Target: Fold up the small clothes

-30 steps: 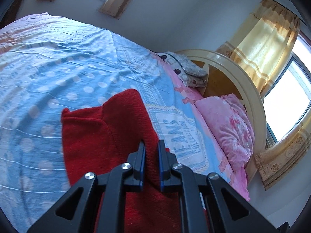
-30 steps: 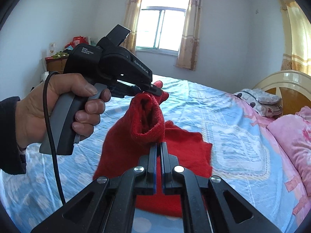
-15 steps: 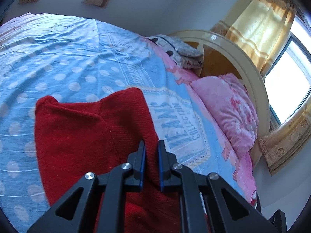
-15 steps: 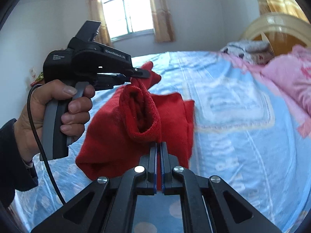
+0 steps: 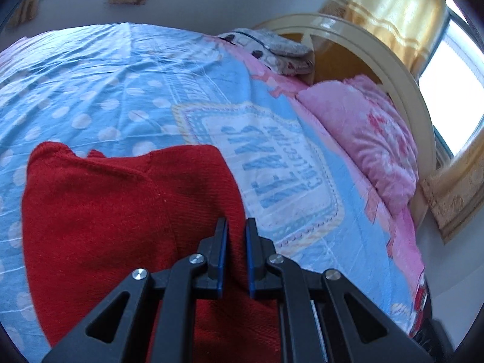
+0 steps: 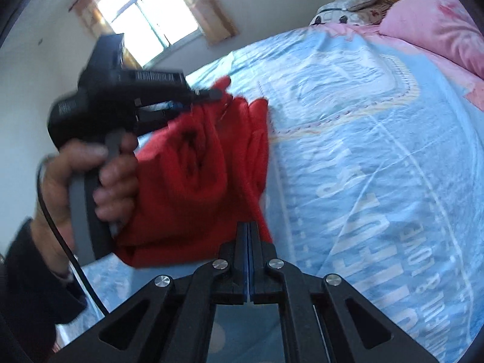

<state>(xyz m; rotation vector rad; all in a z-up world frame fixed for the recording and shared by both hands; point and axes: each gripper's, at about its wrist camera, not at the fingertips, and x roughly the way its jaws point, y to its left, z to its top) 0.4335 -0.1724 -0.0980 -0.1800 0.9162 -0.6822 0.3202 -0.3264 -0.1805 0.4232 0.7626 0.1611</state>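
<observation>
A red knitted garment (image 5: 115, 208) hangs between both grippers above the blue dotted bed sheet (image 5: 115, 90). My left gripper (image 5: 236, 227) is shut on one edge of the garment, with red knit filling the narrow gap between its fingers. In the right wrist view the garment (image 6: 193, 181) is bunched and lifted. My right gripper (image 6: 248, 227) is shut on its lower edge. The left gripper (image 6: 208, 93), held by a hand, pinches the garment's far upper corner there.
A pink pillow (image 5: 372, 148) and a grey patterned pillow (image 5: 272, 48) lie by the rounded cream headboard (image 5: 378, 57). The sheet has a printed text panel (image 5: 266, 175). Curtained windows stand behind (image 6: 151, 18).
Both grippers have swung the held garment toward the headboard side. The views have tilted, and the garment now hangs closer over the sheet. Both grips are unchanged.
</observation>
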